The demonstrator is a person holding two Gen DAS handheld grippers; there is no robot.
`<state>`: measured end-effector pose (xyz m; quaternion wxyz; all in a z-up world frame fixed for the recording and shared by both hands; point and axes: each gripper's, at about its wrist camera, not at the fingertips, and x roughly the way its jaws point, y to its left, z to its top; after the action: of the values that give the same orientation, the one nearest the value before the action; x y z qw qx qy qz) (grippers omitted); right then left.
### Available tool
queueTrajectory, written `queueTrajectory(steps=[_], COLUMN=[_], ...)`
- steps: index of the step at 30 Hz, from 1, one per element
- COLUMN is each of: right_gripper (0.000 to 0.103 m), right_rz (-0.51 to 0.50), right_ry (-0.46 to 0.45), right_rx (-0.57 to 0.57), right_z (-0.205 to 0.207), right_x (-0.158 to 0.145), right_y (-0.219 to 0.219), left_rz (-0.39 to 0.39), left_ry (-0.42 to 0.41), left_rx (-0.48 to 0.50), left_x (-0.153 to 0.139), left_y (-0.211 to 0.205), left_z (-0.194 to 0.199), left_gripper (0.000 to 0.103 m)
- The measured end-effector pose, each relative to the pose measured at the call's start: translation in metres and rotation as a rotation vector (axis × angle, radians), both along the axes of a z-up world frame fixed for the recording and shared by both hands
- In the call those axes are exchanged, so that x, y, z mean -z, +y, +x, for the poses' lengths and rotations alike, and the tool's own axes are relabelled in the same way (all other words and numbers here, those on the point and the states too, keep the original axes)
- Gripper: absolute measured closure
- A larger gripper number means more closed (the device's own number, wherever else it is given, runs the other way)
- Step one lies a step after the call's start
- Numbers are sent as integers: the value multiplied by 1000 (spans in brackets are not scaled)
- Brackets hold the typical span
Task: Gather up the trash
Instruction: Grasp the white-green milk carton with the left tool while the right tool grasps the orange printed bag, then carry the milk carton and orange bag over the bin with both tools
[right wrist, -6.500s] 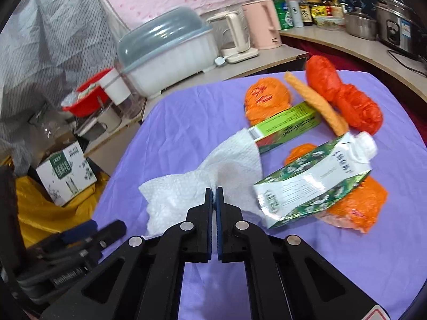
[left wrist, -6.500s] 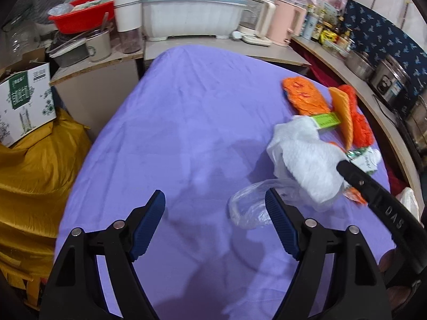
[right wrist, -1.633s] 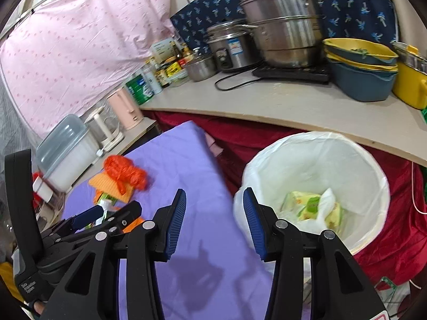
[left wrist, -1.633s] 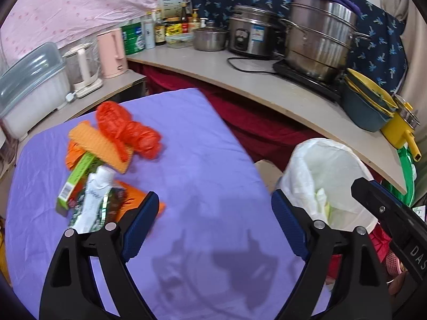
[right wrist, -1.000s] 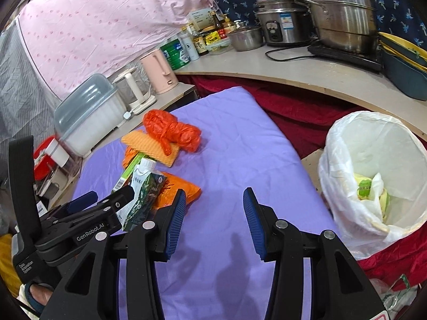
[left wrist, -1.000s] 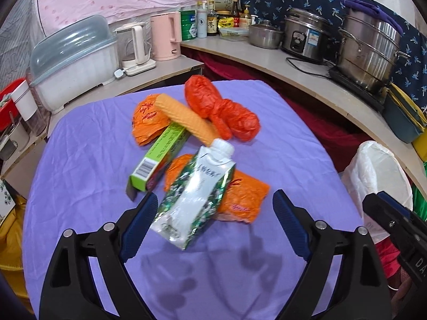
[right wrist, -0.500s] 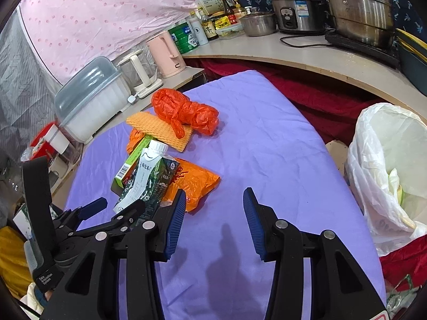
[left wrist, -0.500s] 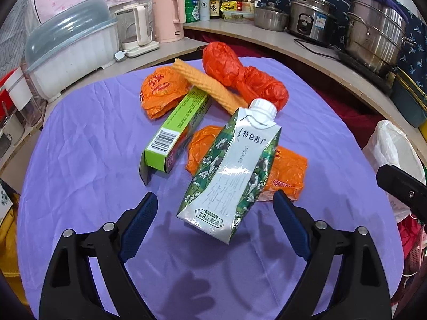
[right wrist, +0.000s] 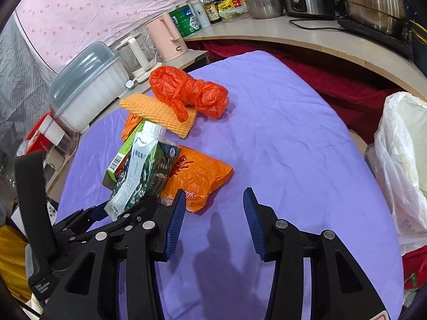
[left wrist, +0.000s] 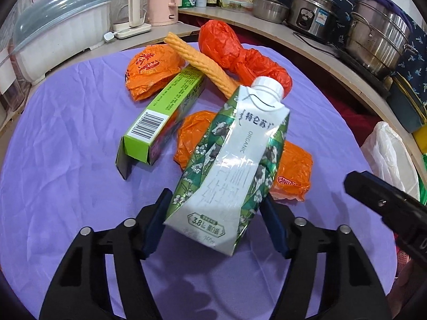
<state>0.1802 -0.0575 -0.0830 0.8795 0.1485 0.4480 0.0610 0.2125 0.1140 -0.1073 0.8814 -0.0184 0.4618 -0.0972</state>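
A green and white milk carton (left wrist: 234, 160) lies on the purple table (left wrist: 66, 138), resting on an orange bag (left wrist: 293, 170). My left gripper (left wrist: 213, 221) has closed its blue pads against both sides of the carton's base. The carton also shows in the right wrist view (right wrist: 144, 170). My right gripper (right wrist: 213, 224) is open and empty, over bare cloth right of the orange bag (right wrist: 202, 178). A green box (left wrist: 162, 117), an orange waffle sponge (left wrist: 200, 64), a red bag (left wrist: 240, 56) and another orange bag (left wrist: 149, 72) lie behind the carton.
A white-lined trash bin (right wrist: 403, 160) stands off the table's right edge. A curved counter (right wrist: 320, 42) with pots, a rice cooker (left wrist: 312, 13), kettles and bottles runs behind. A covered dish rack (right wrist: 85, 85) sits at the back left.
My left gripper has moved forward around the milk carton and its jaws have narrowed onto the carton's base. My right gripper has swung left, away from the bin, staying open.
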Motion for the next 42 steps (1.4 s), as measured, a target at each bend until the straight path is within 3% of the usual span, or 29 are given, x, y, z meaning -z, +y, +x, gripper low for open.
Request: queueTrajectory(steps=[5, 17, 21, 23, 32, 42], right_gripper=[59, 60, 83, 87, 89, 89], right_rz=[15, 98, 115, 114, 94, 51], right_ry=[21, 90, 101, 95, 4, -127], right_rx=[-9, -16, -24, -26, 19, 138], right_z=[8, 28, 30, 29, 13, -20], right_x=[9, 39, 45, 44, 8, -52], right_y=[9, 20, 24, 25, 3, -70], left_rz=[-10, -43, -45, -46, -54, -77], left_ry=[-12, -18, -13, -14, -46, -103], left_rx=[-11, -50, -58, -61, -29, 68], left_x=[-6, -16, -16, -17, -37, -75], left_y=[3, 28, 31, 33, 17, -42], left_z=[-3, -9, -10, -12, -23, -34], left_gripper=[51, 54, 54, 54, 58, 58])
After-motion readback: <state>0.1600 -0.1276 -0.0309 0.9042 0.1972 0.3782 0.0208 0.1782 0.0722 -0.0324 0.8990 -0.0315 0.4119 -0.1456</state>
